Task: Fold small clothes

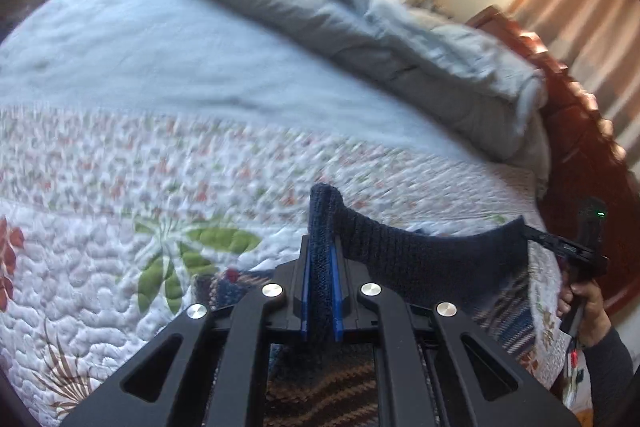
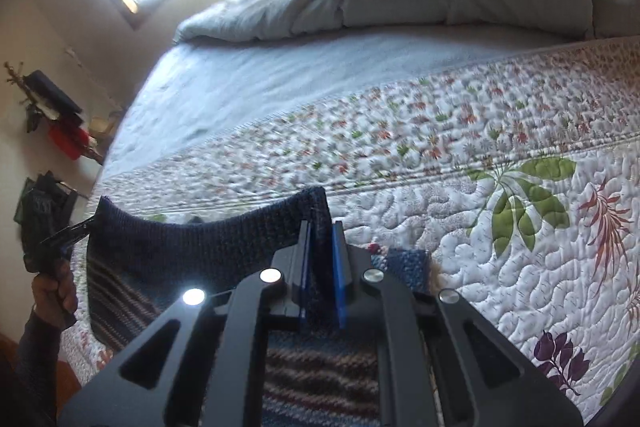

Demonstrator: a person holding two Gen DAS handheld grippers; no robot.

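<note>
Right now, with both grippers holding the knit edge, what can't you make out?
- Knit garment: lower part hidden behind the left gripper in the left wrist view, and behind the right gripper in the right wrist view.
- Garment type: cannot tell.
- Quilt: blurred in the left wrist view.

Knit garment (image 1: 420, 259): coarse dark blue ribbed wool-like cloth, matt; striped knit seen lower down. Left gripper (image 1: 321, 247): matt black plastic linkage, shiny round metal rivets, smooth blue pads. Right gripper (image 2: 322, 251): same finish noted, one rivet glaring. Quilt (image 2: 460, 207): stitched, puckered cotton-like cloth, printed, matt. Duvet (image 1: 400, 39): soft grey-white cloth, rumpled. Bed frame (image 1: 568, 131): reddish carved wood, polished.
</note>
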